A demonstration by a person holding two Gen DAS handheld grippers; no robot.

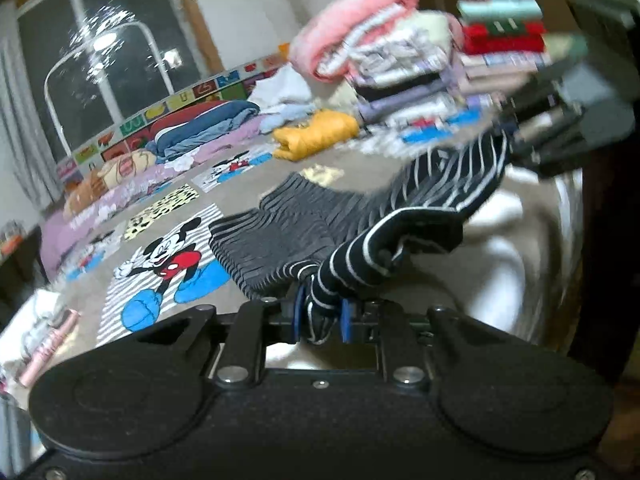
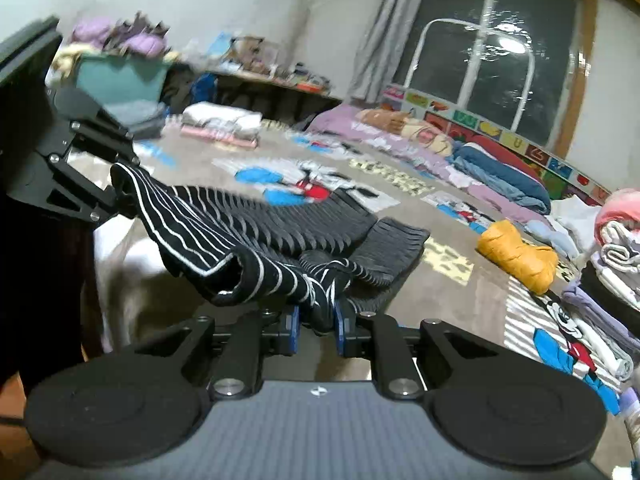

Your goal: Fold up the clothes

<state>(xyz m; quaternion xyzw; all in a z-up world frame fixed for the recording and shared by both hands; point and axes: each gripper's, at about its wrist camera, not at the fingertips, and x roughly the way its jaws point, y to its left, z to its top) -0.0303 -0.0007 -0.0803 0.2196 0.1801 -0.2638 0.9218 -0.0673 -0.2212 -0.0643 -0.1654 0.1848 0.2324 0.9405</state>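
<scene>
A black garment with thin white stripes hangs stretched between both grippers above the bed. My left gripper is shut on one bunched end of it, the blue pads pressing the cloth. My right gripper is shut on the other end of the striped garment. The garment's far part lies blurred on the cartoon-print bedsheet. From the left wrist view the right gripper shows at the upper right; from the right wrist view the left gripper shows at the left, each clamped on the cloth.
Stacks of folded clothes stand at the bed's far side, with a yellow garment and a blue duvet nearby. More folded piles and a teal basket lie by the wall. A window is behind.
</scene>
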